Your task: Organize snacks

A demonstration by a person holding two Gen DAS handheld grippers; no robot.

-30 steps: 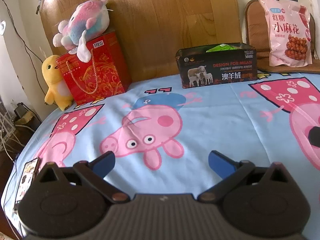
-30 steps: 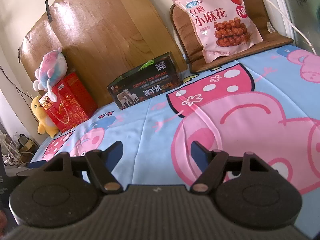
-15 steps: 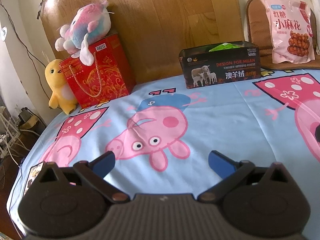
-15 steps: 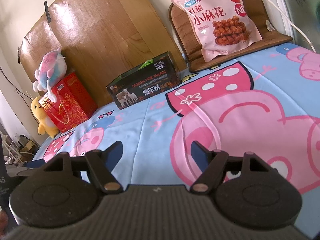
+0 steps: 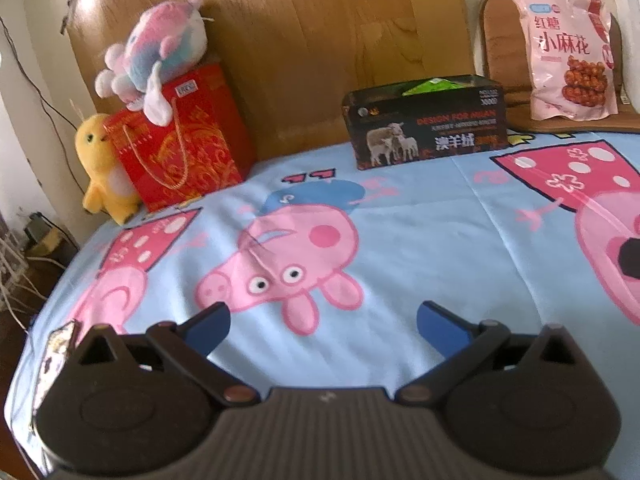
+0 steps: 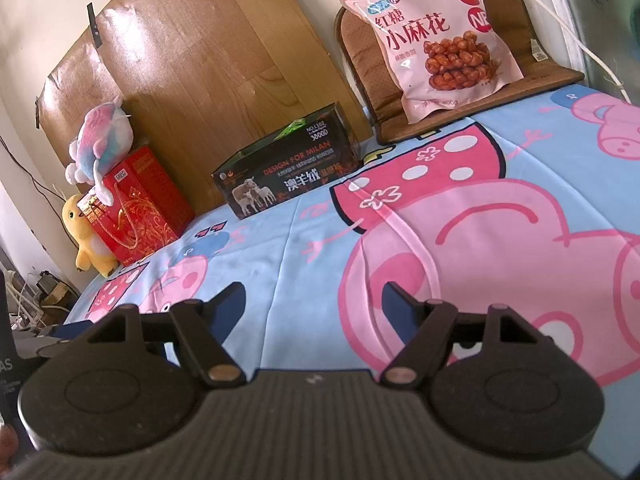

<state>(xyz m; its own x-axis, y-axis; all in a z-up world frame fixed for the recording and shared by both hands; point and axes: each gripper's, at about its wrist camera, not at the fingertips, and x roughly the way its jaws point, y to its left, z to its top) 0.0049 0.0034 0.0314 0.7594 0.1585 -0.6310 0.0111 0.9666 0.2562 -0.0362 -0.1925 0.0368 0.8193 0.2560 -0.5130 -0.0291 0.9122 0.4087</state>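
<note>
Both grippers are hovering over the sheet (image 5: 420,216), nothing in either. Left gripper (image 5: 323,322) is sitting with jaws wide apart, blue pads (image 5: 440,322) showing. Right gripper (image 6: 313,305) is gaping the same way, empty.

Snack bag (image 6: 432,40) is leaning upright on the brown cushion (image 6: 548,74) at the head of the bed, well apart from both grippers. Bag's top edge is getting cut off by the frame in the right wrist view; fine print at its base is too small to read.

Black box (image 5: 426,122) is standing on the sheet against the wood board (image 5: 320,40), left of the cushion. Something green (image 5: 430,86) is poking out of its open top; can't tell what it is.

Red bag (image 5: 180,144) is sitting at the far left, plush fish (image 5: 156,60) lying on top, yellow duck (image 5: 102,172) just beside it, partly hidden behind the bag.

A printed packet (image 5: 54,360) is lying at the sheet's left edge, mostly blocked by the left gripper body, so contents unreadable. Left wrist view is blurry overall. A dark shape (image 5: 632,256) at its right edge is cut off.
</note>
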